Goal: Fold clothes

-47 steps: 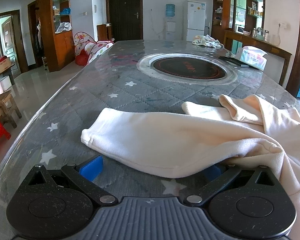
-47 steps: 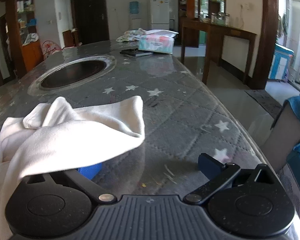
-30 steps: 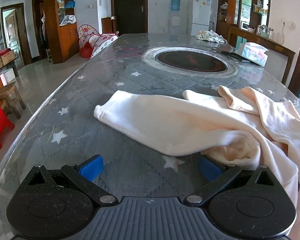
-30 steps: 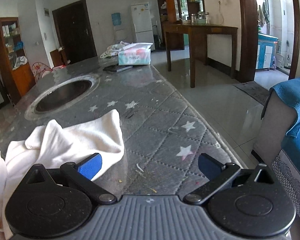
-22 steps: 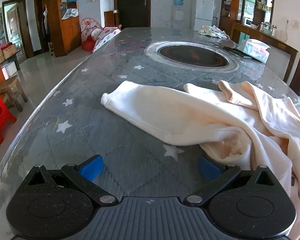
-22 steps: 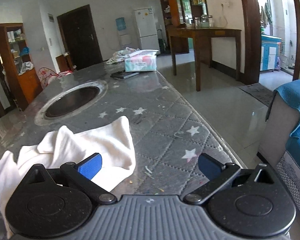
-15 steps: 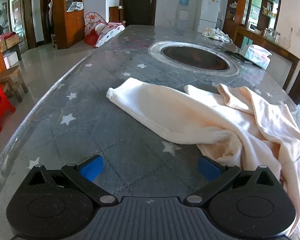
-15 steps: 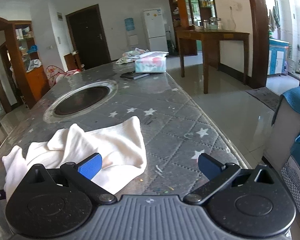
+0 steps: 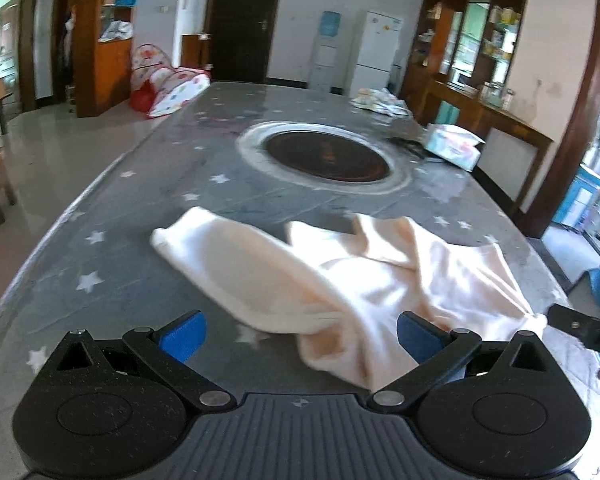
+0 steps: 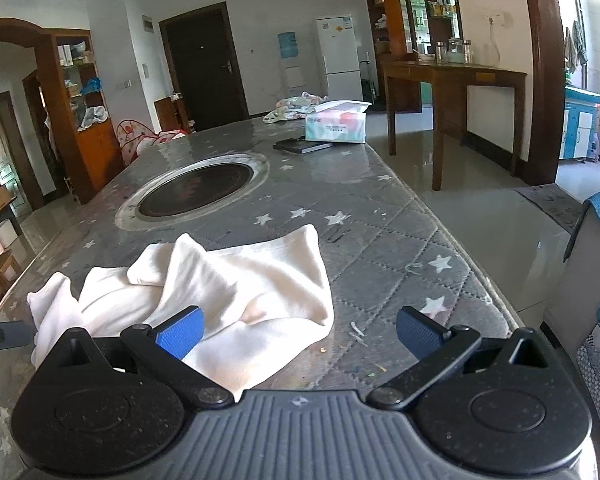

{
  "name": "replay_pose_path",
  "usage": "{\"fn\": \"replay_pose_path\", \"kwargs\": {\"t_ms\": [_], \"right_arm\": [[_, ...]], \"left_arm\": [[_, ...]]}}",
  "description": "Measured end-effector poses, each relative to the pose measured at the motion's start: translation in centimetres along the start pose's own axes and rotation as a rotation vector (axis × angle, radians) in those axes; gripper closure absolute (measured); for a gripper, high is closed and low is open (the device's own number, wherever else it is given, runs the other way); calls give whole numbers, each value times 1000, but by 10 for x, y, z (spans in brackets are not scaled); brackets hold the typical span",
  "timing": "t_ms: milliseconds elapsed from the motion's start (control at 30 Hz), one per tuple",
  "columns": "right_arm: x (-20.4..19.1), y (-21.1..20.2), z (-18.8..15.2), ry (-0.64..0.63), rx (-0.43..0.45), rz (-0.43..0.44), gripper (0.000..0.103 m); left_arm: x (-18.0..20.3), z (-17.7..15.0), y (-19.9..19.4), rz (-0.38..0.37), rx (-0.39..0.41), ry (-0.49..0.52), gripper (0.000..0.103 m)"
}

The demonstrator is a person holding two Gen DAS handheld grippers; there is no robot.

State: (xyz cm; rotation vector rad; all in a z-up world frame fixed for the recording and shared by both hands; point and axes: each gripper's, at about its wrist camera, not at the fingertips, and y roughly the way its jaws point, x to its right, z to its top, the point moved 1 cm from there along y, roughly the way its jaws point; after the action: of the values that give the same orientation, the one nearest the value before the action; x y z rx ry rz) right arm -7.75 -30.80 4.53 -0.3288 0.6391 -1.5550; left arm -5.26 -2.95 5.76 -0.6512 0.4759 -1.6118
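A cream garment lies crumpled on the grey star-patterned table, one sleeve stretched to the left. It also shows in the right wrist view, near the table's front edge. My left gripper is open and empty, raised above the near edge of the garment. My right gripper is open and empty, just above the garment's right part, its left finger over the cloth. The other gripper's tip shows at the frame edge in each view.
A round black cooktop is set in the table's middle. A tissue box, a dark flat object and a pile of clothes lie at the far end. A wooden side table stands right.
Both grippers have pulled back and risen away from the garment. The sleeves that lay over the fingers now lie on the table, and the whole garment shows farther off.
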Motion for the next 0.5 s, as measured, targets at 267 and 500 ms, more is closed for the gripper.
{"fn": "replay_pose_path", "kwargs": {"t_ms": [267,500], "right_arm": [[-10,-1,-2,-29,-4,35,0],[-19,-1,-3,-53,-5,61,0]], "left_arm": [[19,1,16,-17,-25,31,16],[7,-10,24,-38,-68,4,64]]}}
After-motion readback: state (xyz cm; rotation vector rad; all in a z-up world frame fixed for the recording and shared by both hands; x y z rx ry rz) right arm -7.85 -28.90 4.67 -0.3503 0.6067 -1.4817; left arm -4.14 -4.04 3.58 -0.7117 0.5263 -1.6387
